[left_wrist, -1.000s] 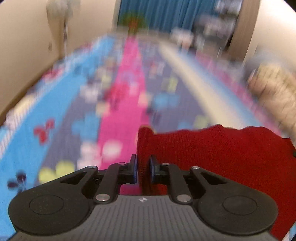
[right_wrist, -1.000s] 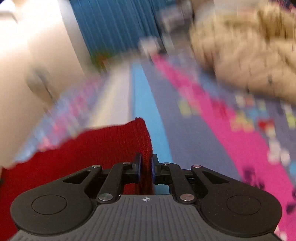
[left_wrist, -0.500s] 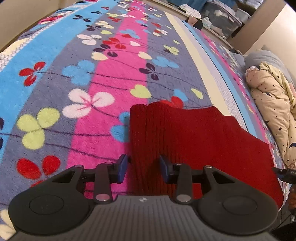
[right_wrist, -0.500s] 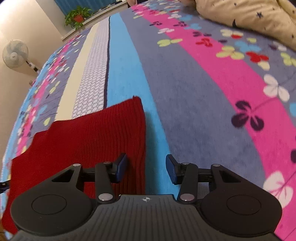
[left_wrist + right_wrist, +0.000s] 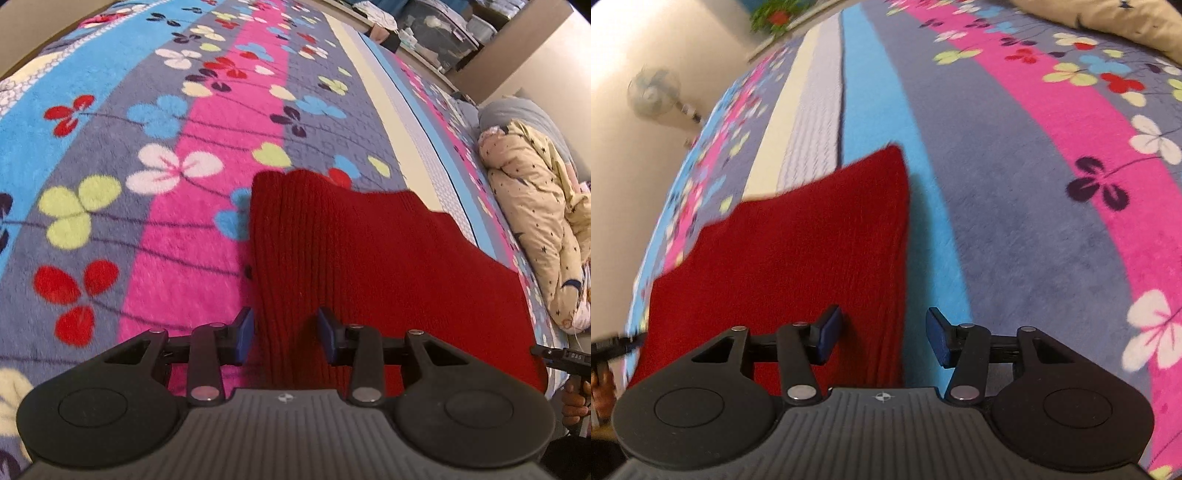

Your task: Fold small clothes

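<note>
A red knitted garment (image 5: 369, 266) lies folded flat on the flowered blanket; it also shows in the right wrist view (image 5: 798, 251). My left gripper (image 5: 286, 341) is open, its jaws apart over the garment's left near edge. My right gripper (image 5: 882, 341) is open, its jaws apart over the garment's right near edge. Neither gripper holds the cloth. The right gripper's tip (image 5: 561, 356) shows at the left wrist view's right edge, and the left gripper's tip (image 5: 613, 345) at the right wrist view's left edge.
The striped flowered blanket (image 5: 129, 184) covers the bed. A cream star-print quilt (image 5: 535, 221) is bunched on the right side, also at the right wrist view's top (image 5: 1108, 18). Storage boxes (image 5: 436, 29) stand beyond the bed. A fan (image 5: 653, 94) stands by the wall.
Both grippers were shut on the raised red garment a second ago. It now lies flat, both grippers have opened and let go, and the jaws have widened further.
</note>
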Demonstrator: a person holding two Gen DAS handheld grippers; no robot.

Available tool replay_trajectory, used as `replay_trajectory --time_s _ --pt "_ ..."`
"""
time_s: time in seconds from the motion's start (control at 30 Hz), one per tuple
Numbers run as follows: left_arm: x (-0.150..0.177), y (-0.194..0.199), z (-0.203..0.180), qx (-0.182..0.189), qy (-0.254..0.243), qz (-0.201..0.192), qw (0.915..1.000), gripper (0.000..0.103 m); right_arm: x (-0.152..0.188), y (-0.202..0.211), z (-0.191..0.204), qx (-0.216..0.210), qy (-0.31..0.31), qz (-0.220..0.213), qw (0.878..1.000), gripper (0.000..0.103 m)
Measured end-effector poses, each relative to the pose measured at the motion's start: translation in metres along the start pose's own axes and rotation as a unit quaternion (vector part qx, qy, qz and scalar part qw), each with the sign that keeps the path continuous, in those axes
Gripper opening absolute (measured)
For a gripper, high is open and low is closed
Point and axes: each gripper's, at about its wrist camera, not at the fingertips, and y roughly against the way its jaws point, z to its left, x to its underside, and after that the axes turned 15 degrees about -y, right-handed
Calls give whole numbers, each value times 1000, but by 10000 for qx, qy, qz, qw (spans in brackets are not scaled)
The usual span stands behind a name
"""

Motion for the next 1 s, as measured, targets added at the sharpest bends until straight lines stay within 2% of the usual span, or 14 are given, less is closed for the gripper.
replay_trajectory --time_s 0.2,0.33,0.4,0.5,0.53,0.57,0.63,0.7,0.77,0.87,0.9,0.93,0.97,1.0 --pt "12 8 -7 48 -117 91 9999 42 15 8 0 81 288 155 9994 58" --pt "19 15 -14 3 -313 47 9995 17 22 18 -1 92 326 106 9994 57" --pt "22 22 -22 -103 -557 -74 9984 13 27 20 1 117 393 46 9991 54" --pt "24 45 -25 -191 -673 -586 9958 12 33 27 4 163 439 -178 9987 29" --pt "26 54 -24 -169 -599 -765 9951 12 36 30 4 85 449 -214 9987 15" --pt "27 60 -23 -141 -519 -872 9947 12 38 34 6 37 481 -302 9984 14" --pt "33 64 -28 -277 -621 -811 9944 12 43 42 10 -41 617 -520 9967 13" --pt "38 49 -34 -559 -833 -299 9945 12 46 45 13 -97 703 -631 9955 13" --pt "42 35 -33 -620 -771 128 9950 16 47 36 12 219 847 -539 9947 13" --pt "42 46 -33 -633 -541 -71 9965 19 48 30 12 479 958 -446 9932 15" --pt "43 52 -34 -567 -364 -164 9976 28 49 33 12 471 926 -481 9934 17" --pt "46 57 -34 -497 -235 -209 9983 37 50 35 12 459 869 -519 9938 23" --pt "49 60 -36 -458 -160 -211 9986 38 52 38 11 462 820 -543 9941 34" --pt "53 60 -41 -487 -159 -141 9986 38 56 40 11 479 825 -549 9939 39"
